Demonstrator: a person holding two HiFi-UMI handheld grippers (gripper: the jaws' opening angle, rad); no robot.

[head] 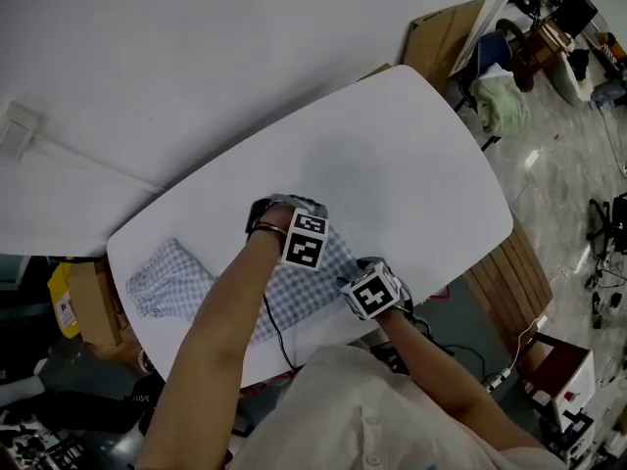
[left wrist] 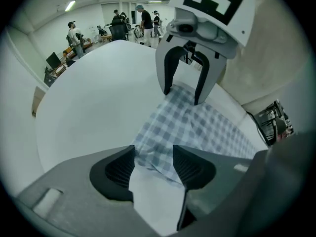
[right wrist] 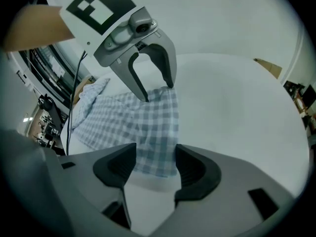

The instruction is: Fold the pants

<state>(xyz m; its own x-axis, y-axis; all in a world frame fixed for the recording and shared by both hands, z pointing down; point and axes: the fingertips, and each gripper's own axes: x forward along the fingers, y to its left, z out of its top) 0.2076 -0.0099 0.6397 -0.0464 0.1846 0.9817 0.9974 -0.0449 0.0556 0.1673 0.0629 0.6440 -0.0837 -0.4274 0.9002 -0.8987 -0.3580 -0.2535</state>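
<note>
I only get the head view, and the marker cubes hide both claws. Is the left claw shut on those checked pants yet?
Observer: No. In the left gripper view the left claw is open, and an edge of the blue-and-white checked cloth pants lies between its pads, unpinched.
Operator: And the right claw?
Observer: The right claw is open too, with the pants' edge lying flat between its pads.
Operator: Anyone nearby?
Observer: The left gripper view shows people standing beyond the table's far end.

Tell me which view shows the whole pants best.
Head view: the pants lie full length, both ends showing, though an arm crosses the middle. Each gripper view shows only a foreshortened checked stretch beyond its jaws.
</note>
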